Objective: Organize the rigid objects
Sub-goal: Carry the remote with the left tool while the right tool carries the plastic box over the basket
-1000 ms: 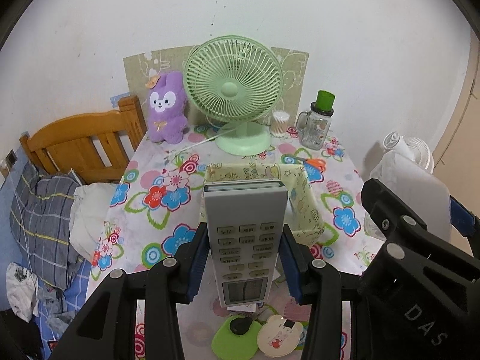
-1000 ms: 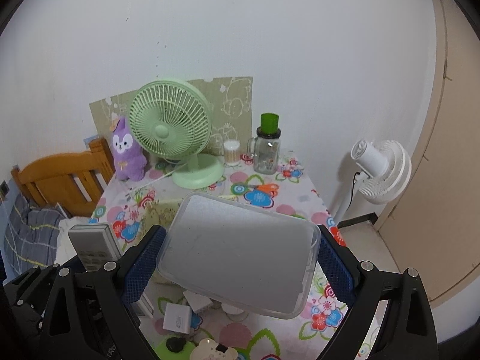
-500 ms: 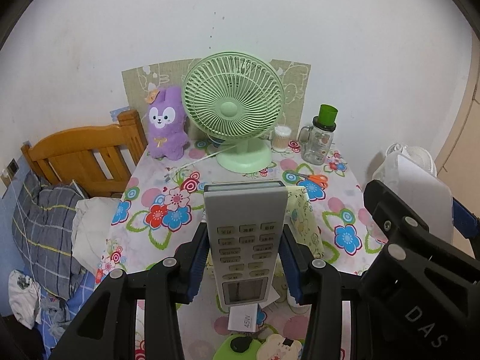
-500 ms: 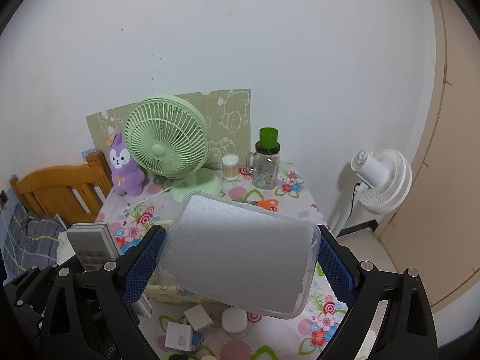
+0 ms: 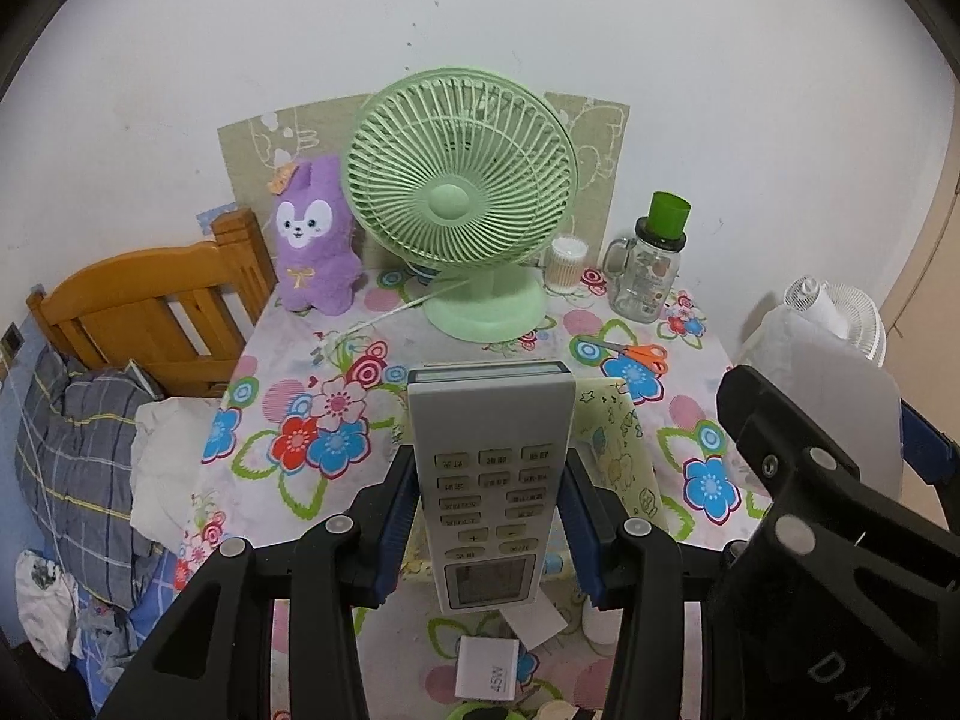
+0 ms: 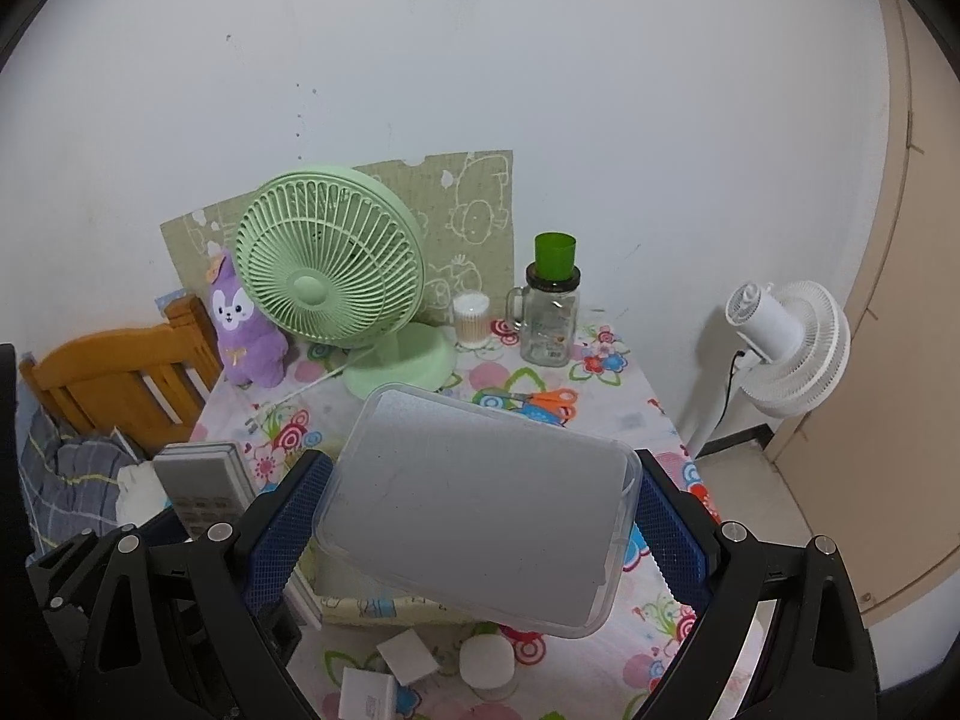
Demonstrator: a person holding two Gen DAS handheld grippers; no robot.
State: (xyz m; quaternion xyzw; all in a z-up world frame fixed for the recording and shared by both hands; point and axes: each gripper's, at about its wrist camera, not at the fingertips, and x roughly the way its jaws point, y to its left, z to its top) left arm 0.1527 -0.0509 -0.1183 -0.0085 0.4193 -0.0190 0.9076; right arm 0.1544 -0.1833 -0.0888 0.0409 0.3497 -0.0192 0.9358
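Left wrist view: the left gripper (image 5: pixel 489 516) clamps a grey remote control (image 5: pixel 489 474) between its blue pads, buttons facing the camera, raised over the flowered tablecloth (image 5: pixel 288 420) and a patterned yellow box (image 5: pixel 624 450). Behind stand a green desk fan (image 5: pixel 462 210), a purple plush rabbit (image 5: pixel 312 240) and a glass jar mug (image 5: pixel 651 276).

Right wrist view: the right gripper (image 6: pixel 480 516), spread wide, grips a clear plastic container (image 6: pixel 474 504) by its two short sides, tilted above the table. Orange scissors (image 6: pixel 549 399) lie beyond it.
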